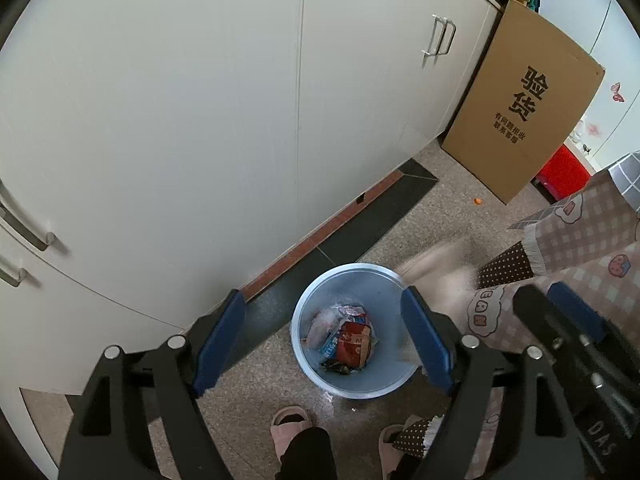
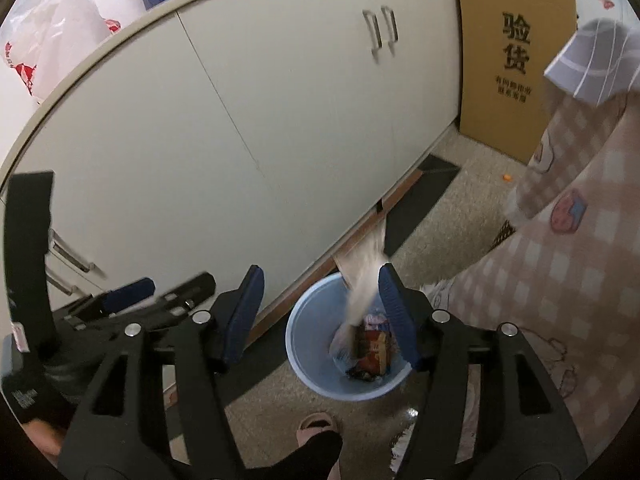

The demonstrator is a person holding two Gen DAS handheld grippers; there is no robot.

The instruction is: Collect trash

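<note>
Blue bin (image 2: 348, 356) lies below both claws, wrappers (image 1: 348, 340) at its bottom. Right claw (image 2: 320, 316) gapes; a blurred pale scrap (image 2: 366, 276) streaks between its jaws above the rim. Left claw (image 1: 324, 344) gapes, empty. Cabinet (image 1: 180, 120) at 10 o'clock, tablecloth (image 2: 560, 260) at 3, slippers (image 1: 290, 426) at 6, box (image 1: 524, 104) at 1.

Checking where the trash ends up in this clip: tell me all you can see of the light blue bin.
The light blue bin is a round, open-topped bucket, plastic by its look, with walls tapering to the bottom. It stands upright on the speckled floor, just in front of the white cabinet, between it and the person's slippers. At its bottom lie crumpled wrappers, one red and orange. A blurred pale piece is above its rim, apparently dropping in. Neither gripper touches it.
</note>
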